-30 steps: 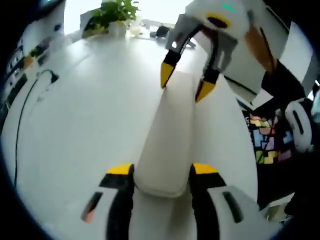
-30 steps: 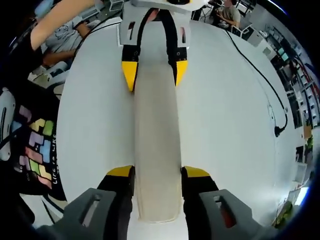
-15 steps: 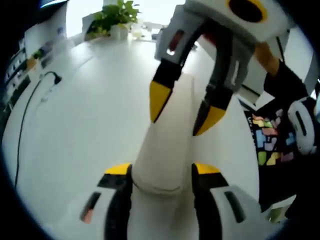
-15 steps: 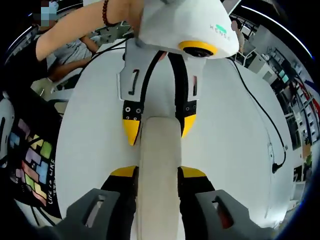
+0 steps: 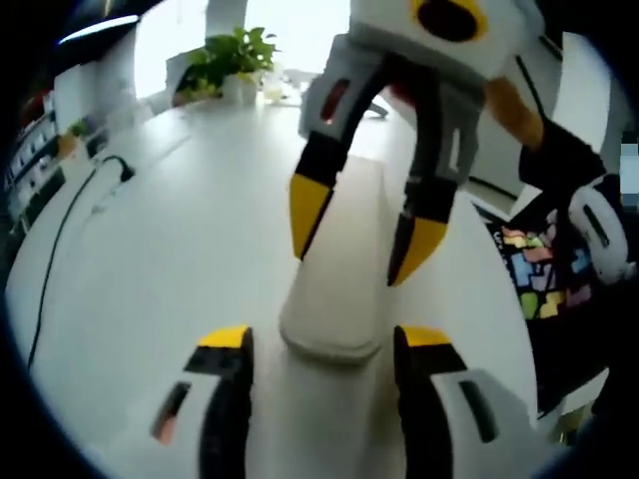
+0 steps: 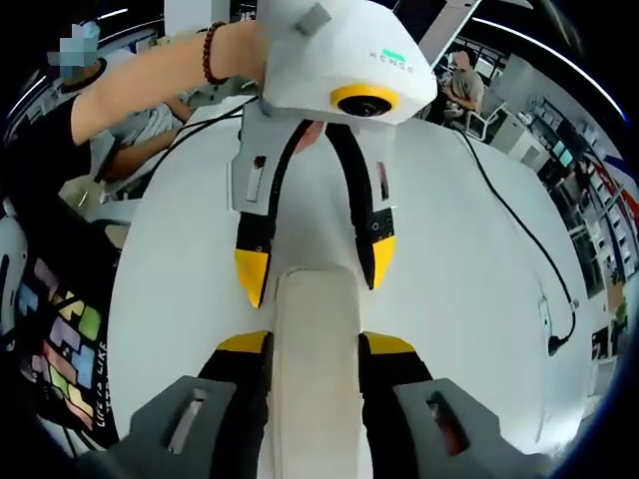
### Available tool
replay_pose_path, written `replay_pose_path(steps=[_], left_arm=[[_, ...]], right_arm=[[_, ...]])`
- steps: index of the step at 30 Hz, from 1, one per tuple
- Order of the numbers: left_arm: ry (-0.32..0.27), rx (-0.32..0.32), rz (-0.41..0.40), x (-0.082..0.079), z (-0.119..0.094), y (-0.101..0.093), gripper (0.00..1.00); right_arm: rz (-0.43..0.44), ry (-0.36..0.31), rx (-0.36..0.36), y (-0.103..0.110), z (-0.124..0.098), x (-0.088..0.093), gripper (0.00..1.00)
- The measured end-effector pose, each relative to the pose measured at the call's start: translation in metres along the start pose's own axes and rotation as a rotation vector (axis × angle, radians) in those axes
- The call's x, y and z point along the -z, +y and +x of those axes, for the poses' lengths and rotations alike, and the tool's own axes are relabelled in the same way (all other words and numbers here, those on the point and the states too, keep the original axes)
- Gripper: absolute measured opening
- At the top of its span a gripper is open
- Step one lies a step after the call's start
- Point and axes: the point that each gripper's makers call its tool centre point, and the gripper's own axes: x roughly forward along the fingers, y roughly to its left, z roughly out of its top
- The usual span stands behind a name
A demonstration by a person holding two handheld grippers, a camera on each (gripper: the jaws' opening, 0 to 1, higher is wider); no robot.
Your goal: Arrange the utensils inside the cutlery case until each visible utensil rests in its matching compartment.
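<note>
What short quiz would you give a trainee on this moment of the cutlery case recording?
1. True or false: a fork lies on the white table beside the cutlery case.
2. Whose jaws press the case's sides? A) left gripper B) right gripper
3. Complete: at the table's far edge stands a potted ____.
Key: 1 false; 2 B; 3 plant.

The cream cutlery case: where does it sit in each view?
Left gripper view: cutlery case at centre, its near end between the left tongs, the right tongs straddling its middle.
Right gripper view: case at lower centre, clamped by the right tongs.
Shared landmark: the white table.
</note>
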Motion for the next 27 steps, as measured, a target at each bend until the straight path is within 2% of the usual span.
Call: replay_pose_path(steps=[5,7,9,14,16,18,27], left_arm=[[-0.039,0.001,0.005,0.001,0.002,0.0,0.57],[-0.054,0.003,0.024,0.002,0.003,0.0,0.52],[-0.076,0.013,0.011,0.001,0.003,-0.001,0.49],[-0.095,0.004,0.017,-0.001,0.004,0.001,0.48],[-0.106,0.014,-0.002,-0.003,0.005,0.001,0.46],[-0.112,0.008,-0.013,-0.004,0.005,0.004,0.4],[-0.136,0.013,-0.025,-0.008,0.005,0.003,0.4]], right_arm=[[0.023,-0.008,0.004,-0.003,0.004,-0.004,0.37],[0.045,0.01,0.004,-0.004,0.007,0.0,0.38],[0.055,0.012,0.001,-0.005,0.01,0.003,0.4],[0.117,-0.035,-0.002,-0.012,0.01,0.002,0.39],[0.114,-0.041,-0.009,-0.011,0.009,0.002,0.39],[0.113,-0.042,-0.012,-0.01,0.009,0.002,0.39],[0.12,-0.034,-0.002,-0.011,0.008,0.002,0.39]])
